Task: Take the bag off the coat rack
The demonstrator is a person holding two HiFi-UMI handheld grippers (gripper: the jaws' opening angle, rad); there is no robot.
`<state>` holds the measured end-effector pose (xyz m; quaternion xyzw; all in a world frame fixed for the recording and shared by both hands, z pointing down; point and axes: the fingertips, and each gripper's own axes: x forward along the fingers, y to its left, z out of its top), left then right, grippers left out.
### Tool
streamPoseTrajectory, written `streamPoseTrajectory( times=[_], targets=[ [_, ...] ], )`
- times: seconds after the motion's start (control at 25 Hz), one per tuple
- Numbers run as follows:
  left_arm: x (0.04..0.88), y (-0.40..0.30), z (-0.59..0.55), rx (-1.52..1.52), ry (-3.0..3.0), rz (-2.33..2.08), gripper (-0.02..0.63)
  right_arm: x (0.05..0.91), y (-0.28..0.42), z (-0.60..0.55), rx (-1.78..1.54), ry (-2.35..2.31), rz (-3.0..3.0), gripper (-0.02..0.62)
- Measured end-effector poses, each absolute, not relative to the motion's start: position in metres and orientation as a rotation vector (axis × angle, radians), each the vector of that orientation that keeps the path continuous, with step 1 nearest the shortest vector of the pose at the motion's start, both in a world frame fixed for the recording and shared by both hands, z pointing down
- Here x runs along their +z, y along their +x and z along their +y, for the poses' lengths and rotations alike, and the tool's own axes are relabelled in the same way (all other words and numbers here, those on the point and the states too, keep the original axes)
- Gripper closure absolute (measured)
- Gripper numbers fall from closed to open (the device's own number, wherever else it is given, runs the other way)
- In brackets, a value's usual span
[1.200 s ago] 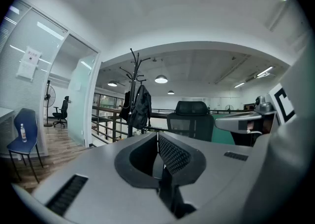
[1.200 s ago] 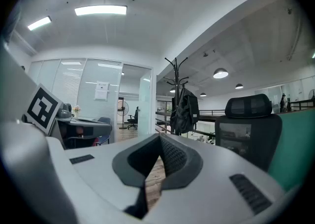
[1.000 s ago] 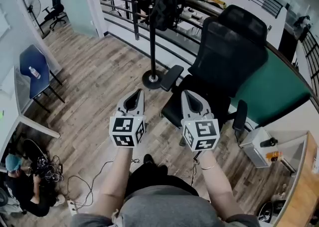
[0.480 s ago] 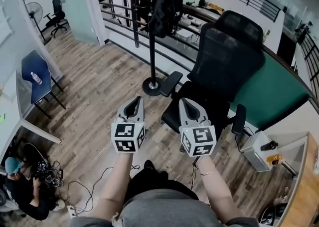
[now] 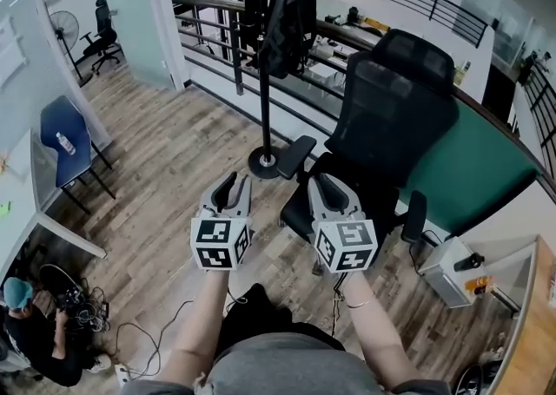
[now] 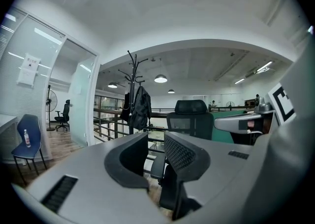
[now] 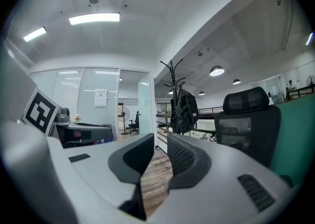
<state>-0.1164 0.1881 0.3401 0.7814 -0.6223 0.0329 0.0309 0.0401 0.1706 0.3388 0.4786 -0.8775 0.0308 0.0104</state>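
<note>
A black backpack (image 5: 289, 24) hangs high on a black coat rack (image 5: 263, 72) whose round base stands on the wood floor, well ahead of both grippers. It also shows in the left gripper view as the backpack (image 6: 140, 111) on the rack (image 6: 133, 70), and in the right gripper view as the backpack (image 7: 185, 112). My left gripper (image 5: 233, 181) (image 6: 156, 140) and right gripper (image 5: 323, 181) (image 7: 161, 142) are held side by side, pointing level toward the rack. Both pairs of jaws have just been opening and stand apart, with nothing between them.
A black office chair (image 5: 391, 115) stands just right of the rack's base, in front of my right gripper. Behind the rack runs a railing (image 5: 208, 33). A green partition (image 5: 473, 159) is at right, a blue chair (image 5: 61, 128) at left, and a person with cables (image 5: 30, 328) crouches lower left.
Both grippers' jaws have gone from shut to slightly apart. The hands have stayed almost in place, and the rack and bag sit a little lower in the head view.
</note>
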Motion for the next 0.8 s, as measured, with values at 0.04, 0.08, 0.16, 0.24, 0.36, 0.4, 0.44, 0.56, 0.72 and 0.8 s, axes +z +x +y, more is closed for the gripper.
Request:
streamPoseTrajectory(
  times=[0.04, 0.08, 0.16, 0.24, 0.36, 0.4, 0.44, 0.56, 0.72, 0.8],
  targets=[
    [0.342, -0.117, 0.186, 0.104, 2.405, -1.917, 0.506, 0.34, 0.04, 0.168, 0.111, 1.492, -2.741, 0.515],
    [0.344, -0.117, 0.183, 0.108, 2.401, -1.914, 0.497, 0.341, 0.041, 0.164, 0.125, 1.491, -2.744, 0.506],
    [0.35, -0.118, 0.176, 0.117, 2.391, -1.907, 0.473, 0.344, 0.042, 0.156, 0.145, 1.492, -2.748, 0.494],
    [0.354, -0.12, 0.166, 0.123, 2.382, -1.901, 0.456, 0.344, 0.041, 0.147, 0.156, 1.494, -2.749, 0.48],
    [0.36, -0.127, 0.146, 0.125, 2.374, -1.888, 0.437, 0.345, 0.036, 0.128, 0.163, 1.497, -2.749, 0.471],
    [0.361, -0.129, 0.137, 0.122, 2.374, -1.884, 0.434, 0.346, 0.034, 0.119, 0.162, 1.497, -2.747, 0.468],
    [0.362, -0.132, 0.127, 0.118, 2.374, -1.878, 0.433, 0.346, 0.031, 0.11, 0.161, 1.498, -2.745, 0.465],
    [0.366, -0.142, 0.093, 0.12, 2.378, -1.866, 0.431, 0.348, 0.02, 0.078, 0.162, 1.504, -2.741, 0.46],
    [0.367, -0.155, 0.037, 0.12, 2.402, -1.841, 0.43, 0.346, 0.007, 0.027, 0.144, 1.535, -2.722, 0.459],
    [0.367, -0.163, 0.008, 0.128, 2.421, -1.826, 0.43, 0.343, -0.002, -0.001, 0.134, 1.563, -2.708, 0.459]
  ],
)
